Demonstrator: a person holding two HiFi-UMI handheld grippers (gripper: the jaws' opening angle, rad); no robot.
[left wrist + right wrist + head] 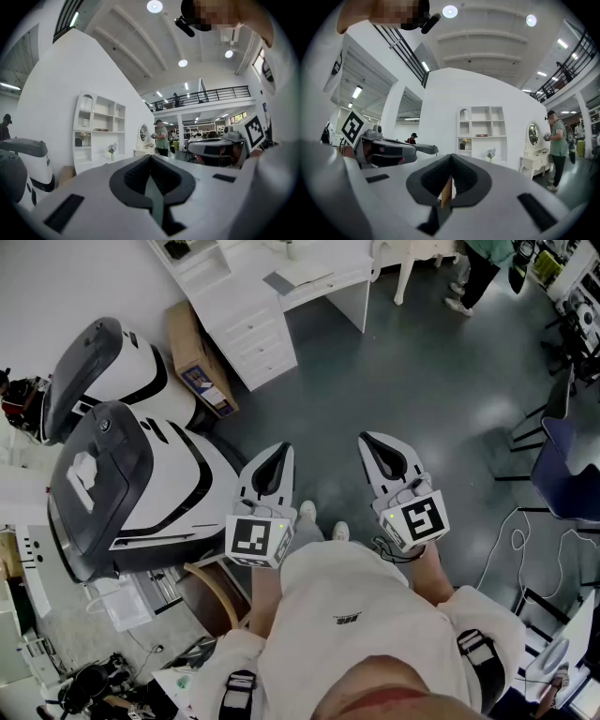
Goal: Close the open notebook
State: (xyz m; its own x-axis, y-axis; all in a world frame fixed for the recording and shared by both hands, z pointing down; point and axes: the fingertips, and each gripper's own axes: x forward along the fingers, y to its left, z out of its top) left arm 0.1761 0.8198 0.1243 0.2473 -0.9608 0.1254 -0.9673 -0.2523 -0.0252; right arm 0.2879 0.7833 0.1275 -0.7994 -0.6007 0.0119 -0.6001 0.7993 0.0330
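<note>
No open notebook shows in any view. In the head view I hold both grippers close to my chest, pointing out over the grey floor. The left gripper [283, 448] has its jaws together with nothing between them. So does the right gripper [368, 438], a hand's width to its right. In the left gripper view the left gripper [150, 157] points level across the room, jaws meeting at a thin slit. The right gripper [451, 157] looks the same in its own view.
Two large white-and-black machines [122, 474] stand at my left, with a cardboard box [199, 360] behind them. A white desk with drawers [253, 315] is ahead, a flat grey item on it. A blue chair [567, 470] is at right. Another person [480, 268] stands far off.
</note>
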